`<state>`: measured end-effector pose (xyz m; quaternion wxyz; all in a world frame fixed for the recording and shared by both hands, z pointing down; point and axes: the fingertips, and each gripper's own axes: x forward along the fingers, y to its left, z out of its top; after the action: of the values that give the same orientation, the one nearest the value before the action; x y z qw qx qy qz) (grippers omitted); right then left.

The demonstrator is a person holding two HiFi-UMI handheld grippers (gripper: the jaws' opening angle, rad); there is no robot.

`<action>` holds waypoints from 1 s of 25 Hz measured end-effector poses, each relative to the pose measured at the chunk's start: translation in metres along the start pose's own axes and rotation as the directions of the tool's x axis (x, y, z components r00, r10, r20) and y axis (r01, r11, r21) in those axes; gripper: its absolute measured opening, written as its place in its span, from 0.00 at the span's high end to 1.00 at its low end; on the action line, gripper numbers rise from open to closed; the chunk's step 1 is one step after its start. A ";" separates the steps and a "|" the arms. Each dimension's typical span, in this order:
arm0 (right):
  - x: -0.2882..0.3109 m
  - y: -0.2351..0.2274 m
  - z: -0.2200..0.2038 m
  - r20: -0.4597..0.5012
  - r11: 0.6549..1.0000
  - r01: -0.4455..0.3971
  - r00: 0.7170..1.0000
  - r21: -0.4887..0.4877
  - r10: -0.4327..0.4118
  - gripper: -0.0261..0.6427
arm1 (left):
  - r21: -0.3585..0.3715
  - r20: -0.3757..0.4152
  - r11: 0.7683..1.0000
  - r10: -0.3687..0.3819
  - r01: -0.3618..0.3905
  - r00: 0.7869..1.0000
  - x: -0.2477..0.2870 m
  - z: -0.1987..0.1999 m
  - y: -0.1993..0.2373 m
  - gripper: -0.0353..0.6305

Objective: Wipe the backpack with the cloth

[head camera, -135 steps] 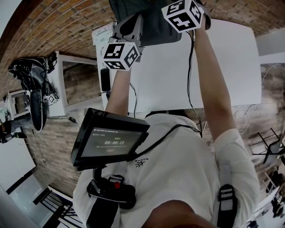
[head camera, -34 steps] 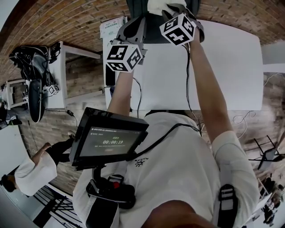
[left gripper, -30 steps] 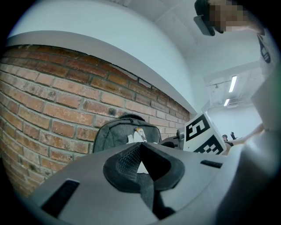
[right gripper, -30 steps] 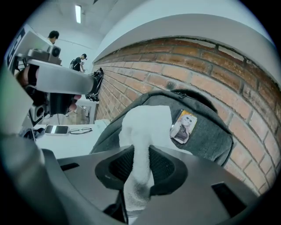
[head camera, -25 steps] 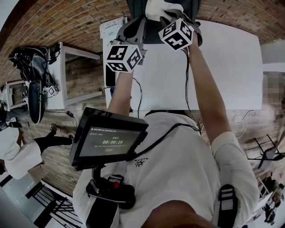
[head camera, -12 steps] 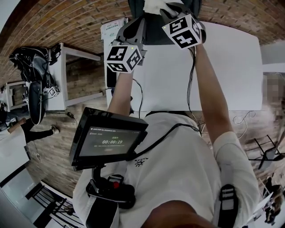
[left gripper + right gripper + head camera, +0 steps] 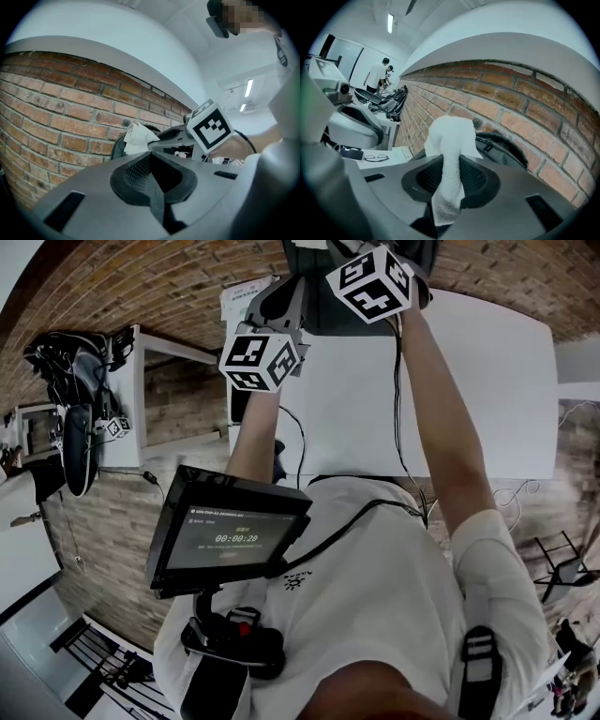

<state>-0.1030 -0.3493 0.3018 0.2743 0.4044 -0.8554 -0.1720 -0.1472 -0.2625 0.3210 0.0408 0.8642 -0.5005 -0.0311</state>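
Observation:
The dark backpack (image 7: 323,310) stands on the white table (image 7: 469,381) against a brick wall. My right gripper (image 7: 450,174) is shut on a white cloth (image 7: 451,140) that bunches out in front of its jaws, just above the backpack's rounded top (image 7: 508,151). Its marker cube (image 7: 370,282) shows high in the head view. My left gripper (image 7: 154,176) sits level at the backpack's left side, jaws closed on a dark strip of its fabric (image 7: 157,199). From the left gripper view I see the cloth (image 7: 137,138) and right gripper fingers (image 7: 171,139) over the backpack.
Glasses on a paper sheet (image 7: 375,158) lie on the table left of the backpack. A second table with bags (image 7: 389,105) stands farther along the brick wall (image 7: 525,122), with people (image 7: 379,75) beyond. A screen (image 7: 230,540) hangs on my chest.
The right gripper has risen with the cloth, from the backpack's front to its top. The left gripper has stayed where it was.

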 end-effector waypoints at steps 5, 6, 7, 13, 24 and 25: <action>0.013 0.016 -0.017 -0.049 1.000 -0.027 0.998 -0.014 0.026 0.82 | 0.002 -0.002 1.000 0.016 -0.016 1.000 -0.005 -0.002 0.005 0.95; 0.013 0.018 -0.019 -0.057 0.999 -0.033 0.998 -0.014 0.032 0.82 | 0.001 -0.003 1.000 0.017 -0.017 1.000 -0.006 -0.002 0.006 0.95; 0.013 0.020 -0.020 -0.064 0.999 -0.039 0.997 -0.013 0.038 0.82 | -0.001 -0.003 1.000 0.017 -0.017 1.000 -0.006 -0.003 0.006 0.95; 0.013 0.035 -0.030 -0.105 0.996 -0.082 0.991 -0.026 0.079 0.82 | -0.011 -0.003 1.000 0.009 -0.009 1.000 -0.005 -0.007 0.002 0.95; 0.029 0.083 -0.044 -0.211 0.980 -0.194 0.960 -0.033 0.183 0.82 | -0.041 0.000 0.999 -0.013 0.013 1.000 -0.011 -0.006 0.024 0.94; 0.028 0.084 -0.045 -0.210 0.979 -0.202 0.959 -0.025 0.193 0.82 | -0.041 -0.001 0.999 -0.015 0.015 1.000 -0.011 -0.006 0.023 0.94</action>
<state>-0.1410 -0.3230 0.3898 0.3867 0.3262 -0.8541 -0.1206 -0.1719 -0.2647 0.3290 0.0588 0.8669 -0.4932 -0.0412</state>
